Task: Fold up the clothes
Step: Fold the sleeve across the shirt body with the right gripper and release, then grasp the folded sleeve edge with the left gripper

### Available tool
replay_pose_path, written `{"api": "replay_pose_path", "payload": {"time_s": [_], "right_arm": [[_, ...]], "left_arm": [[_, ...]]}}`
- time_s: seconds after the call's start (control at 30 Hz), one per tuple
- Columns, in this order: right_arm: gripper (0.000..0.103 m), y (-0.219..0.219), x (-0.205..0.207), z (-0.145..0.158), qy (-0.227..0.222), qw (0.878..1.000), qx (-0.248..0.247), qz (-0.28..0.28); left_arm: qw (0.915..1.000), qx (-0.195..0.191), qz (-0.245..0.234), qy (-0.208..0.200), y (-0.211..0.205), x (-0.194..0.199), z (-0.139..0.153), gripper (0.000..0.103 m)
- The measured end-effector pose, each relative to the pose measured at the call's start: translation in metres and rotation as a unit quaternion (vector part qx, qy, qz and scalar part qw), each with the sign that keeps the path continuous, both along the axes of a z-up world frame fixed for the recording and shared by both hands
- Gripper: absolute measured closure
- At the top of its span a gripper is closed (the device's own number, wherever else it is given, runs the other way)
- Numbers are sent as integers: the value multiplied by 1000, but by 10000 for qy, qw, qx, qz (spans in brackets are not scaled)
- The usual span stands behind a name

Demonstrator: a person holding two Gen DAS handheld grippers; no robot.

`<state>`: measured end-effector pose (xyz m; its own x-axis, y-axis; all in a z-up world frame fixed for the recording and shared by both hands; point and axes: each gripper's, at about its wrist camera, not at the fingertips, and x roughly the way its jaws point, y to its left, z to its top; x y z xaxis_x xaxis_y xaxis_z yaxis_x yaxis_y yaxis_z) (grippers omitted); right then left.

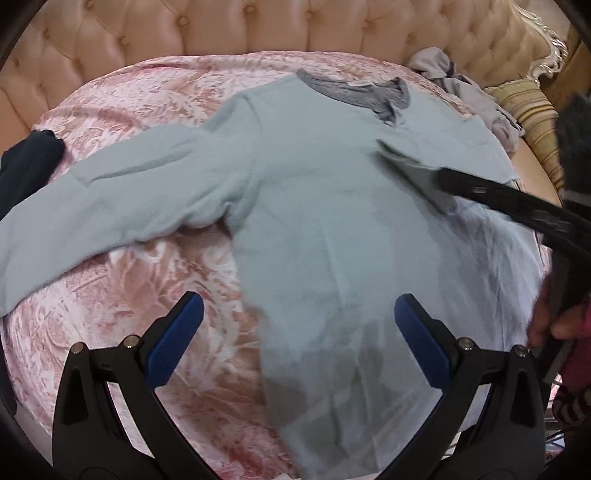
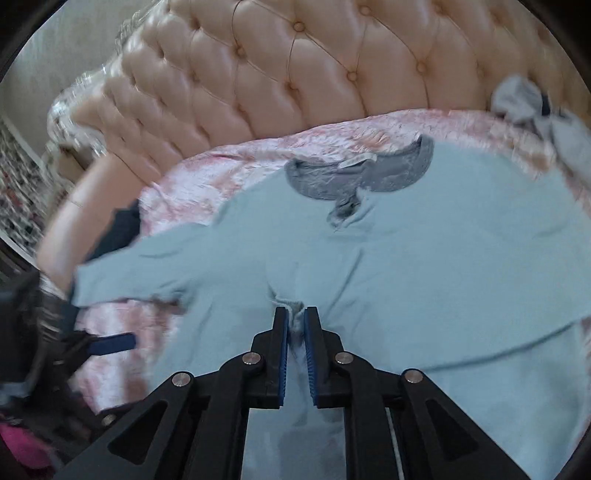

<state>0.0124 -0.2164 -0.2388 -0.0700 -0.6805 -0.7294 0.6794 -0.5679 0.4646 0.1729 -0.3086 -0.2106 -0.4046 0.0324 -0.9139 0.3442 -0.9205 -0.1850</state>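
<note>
Since the next fold turns on the sleeves, layout: the pale blue top (image 1: 314, 184) lies flat on the pink bedspread (image 1: 129, 103), grey collar (image 1: 354, 92) toward the tufted headboard (image 1: 221, 26), hem toward me.
Far left: a dark garment (image 1: 29, 162) sits at the bed's edge, just beyond the cuff end of the outstretched sleeve.
Outstretched sleeve (image 1: 110, 195): not yet folded. It runs from the shoulder out to the left, its long axis crossways to the body of the top.
Left gripper (image 1: 299, 314): jaws spread wide with nothing between them, hanging over the lower body of the top. The outstretched sleeve lies up and to the left of it, and this is the nearer hand to it, I'd judge.
Right gripper (image 2: 295, 314): jaws nearly together with a tuck of blue cloth between them. The cloth puckers toward the tips, so I take it as a pinch.
Folded sleeve (image 1: 406, 162): laid in across the chest, its end at the right gripper's tips.
Far right: a heap of grey clothes (image 1: 461, 85) against the headboard, clear of the top.
Left wrist view only: the whole outstretched sleeve and the wide jaws.
Right wrist view only: the cloth caught between the pads.
</note>
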Motion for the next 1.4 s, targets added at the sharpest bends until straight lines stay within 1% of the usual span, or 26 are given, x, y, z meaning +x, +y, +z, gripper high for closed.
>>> {"api": "replay_pose_path", "payload": {"time_s": [0.07,0.1,0.17,0.2,0.27,0.37,0.43,0.5,0.57,0.67,0.8,0.87,0.9,0.97,1.0,1.03,1.17,1.3,1.4], "right_arm": [[89,26,-2,15,-92,9982,-524,-291],[89,41,-2,22,-82,9964,-703,-464],[89,71,-2,33,-16,9919,-978,-815],[89,82,-3,35,-7,9905,-1011,-933],[89,92,-5,28,-196,9903,-984,-959],[89,83,-2,20,-169,9943,-721,-773],[89,83,-2,18,-180,9933,-817,-800],[89,84,-2,16,-187,9923,-882,-847],[89,84,-4,8,-246,9928,-761,-893],[89,91,-5,-8,-458,9910,-751,-1006],[87,99,-5,-23,-631,9884,-771,-1147],[84,102,-6,-26,-639,9882,-741,-1177],[81,102,-6,-27,-644,9880,-752,-1184],[76,104,-7,-28,-657,9875,-796,-1193],[74,104,-7,-28,-663,9872,-818,-1197],[74,103,-6,-27,-635,9877,-816,-1174],[73,97,-4,-24,-464,9907,-693,-1076],[73,98,1,-21,-315,9924,-617,-1015],[73,101,3,-19,-189,9935,-528,-989]], "left_arm": [[9999,116,72,86,-2,-5,4,0],[9996,218,99,139,-1,-8,6,0],[9984,497,136,250,2,-18,10,0],[9973,664,129,297,6,-26,11,0],[9951,915,80,367,15,-43,12,0],[9949,963,129,264,25,-60,4,0],[9943,1026,210,199,28,-64,-1,0],[9911,1276,222,293,29,-65,-3,0],[9874,1500,292,407,27,-65,-5,0],[9792,1898,469,548,21,-70,-8,0],[9684,2334,638,601,11,-75,-11,0],[9631,2519,716,619,5,-78,-12,2],[9613,2578,755,613,2,-78,-12,6],[9612,2577,807,568,0,-79,-13,19],[9632,2517,790,519,1,-80,-12,39],[9660,2435,751,435,3,-81,-13,55],[9808,1862,518,248,23,-86,-7,56],[9849,1663,430,226,35,-89,-7,56],[9862,1605,326,261,43,-89,-6,56]]}}
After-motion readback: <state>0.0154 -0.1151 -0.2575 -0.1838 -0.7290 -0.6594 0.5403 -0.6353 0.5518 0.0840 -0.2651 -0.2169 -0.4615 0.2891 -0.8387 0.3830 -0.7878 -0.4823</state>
